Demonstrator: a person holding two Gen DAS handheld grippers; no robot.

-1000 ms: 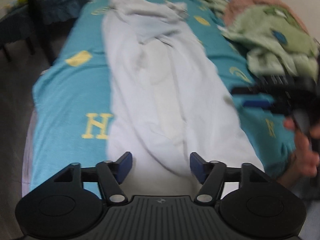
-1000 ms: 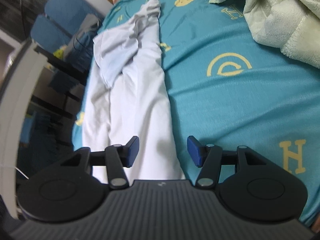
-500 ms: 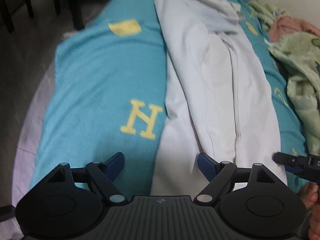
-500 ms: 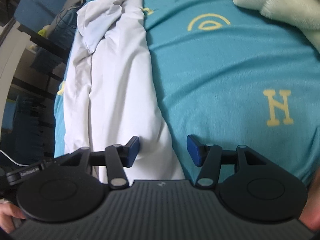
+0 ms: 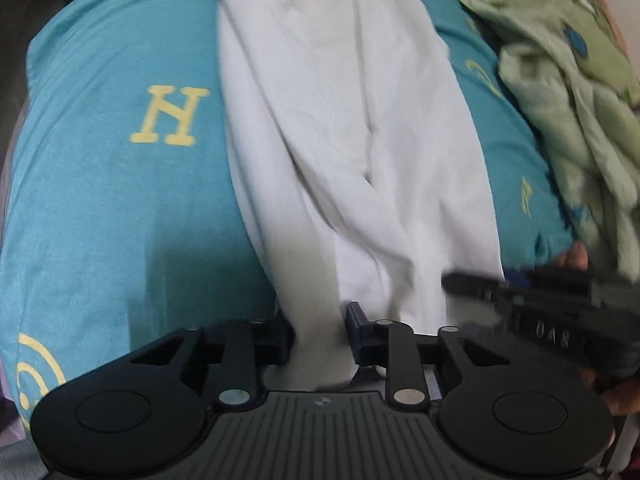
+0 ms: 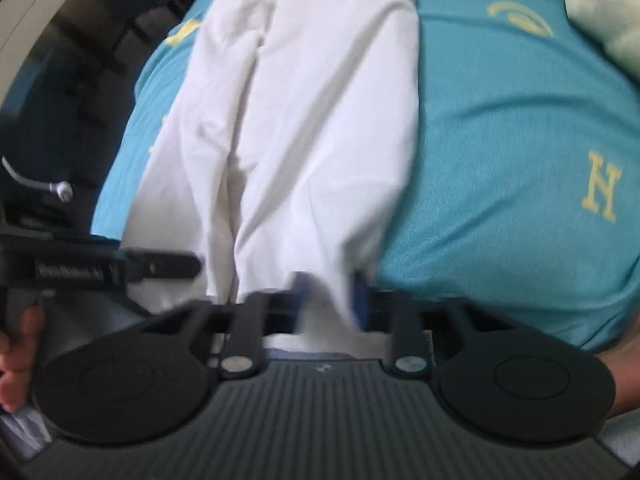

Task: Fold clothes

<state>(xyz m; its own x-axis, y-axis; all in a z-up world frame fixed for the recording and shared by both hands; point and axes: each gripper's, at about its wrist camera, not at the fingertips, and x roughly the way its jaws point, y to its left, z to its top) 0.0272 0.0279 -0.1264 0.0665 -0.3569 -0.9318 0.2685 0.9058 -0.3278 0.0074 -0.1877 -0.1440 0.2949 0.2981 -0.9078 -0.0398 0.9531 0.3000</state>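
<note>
Bed cover: teal, yellow letters and arcs, spread under everything.

My left gripper: at the near hem of the white garment, jaws closing, a fold of white cloth bunched between them and running up away from me.

White garment: long, lying lengthwise down the middle of the cover, its near end at both my grippers.

My right gripper: just beside the left, clamped tight on the hem's other corner; blurred, white cloth pinched between the blue pads.

Green blanket: heaped at the right, apart from the garment.
</note>
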